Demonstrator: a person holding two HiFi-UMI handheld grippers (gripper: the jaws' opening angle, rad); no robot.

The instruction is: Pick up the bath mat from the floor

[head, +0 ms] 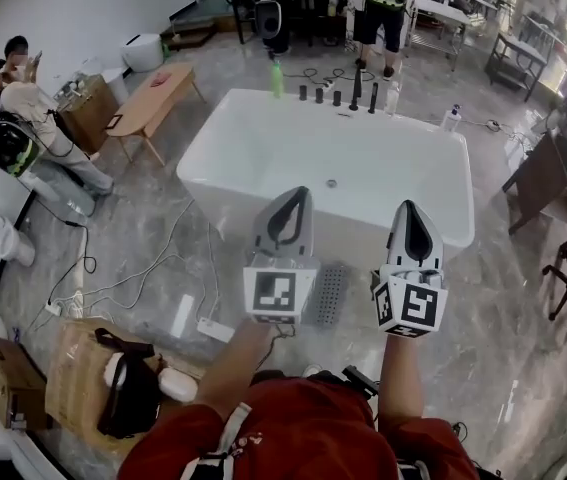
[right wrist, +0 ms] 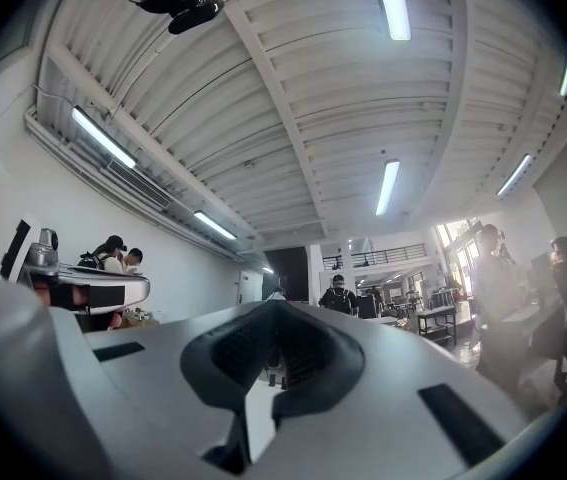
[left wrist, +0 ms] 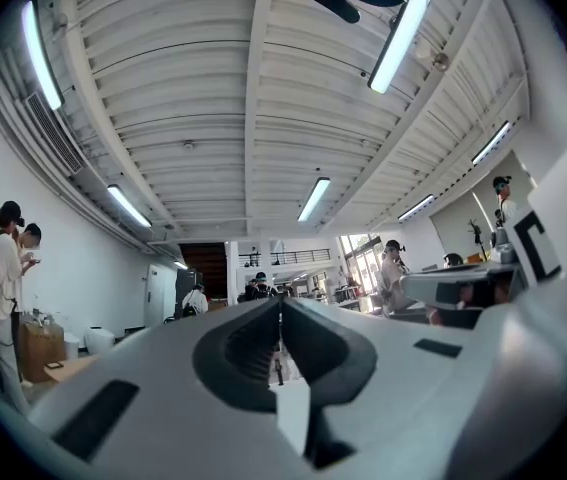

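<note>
The bath mat (head: 331, 294) is a small grey dotted rectangle. It lies flat on the marble floor in front of the white bathtub (head: 225, 128). In the head view it shows between my two grippers, far below them. My left gripper (head: 298, 192) and right gripper (head: 409, 206) are held side by side in the air, pointing forward and slightly up over the tub's near rim. Both are shut with nothing in them. The left gripper view shows the left gripper (left wrist: 281, 304) against the ceiling and the far hall, and the right gripper view shows the right gripper (right wrist: 275, 304) likewise. The mat is in neither gripper view.
Cables and a white power strip (head: 182, 315) lie on the floor at the left. Cardboard boxes (head: 75, 376) and a black bag (head: 131, 396) stand near my left. Further off are a wooden bench (head: 153, 98), two people (head: 18, 103), a standing person (head: 383, 8) and a dark chair (head: 541, 178).
</note>
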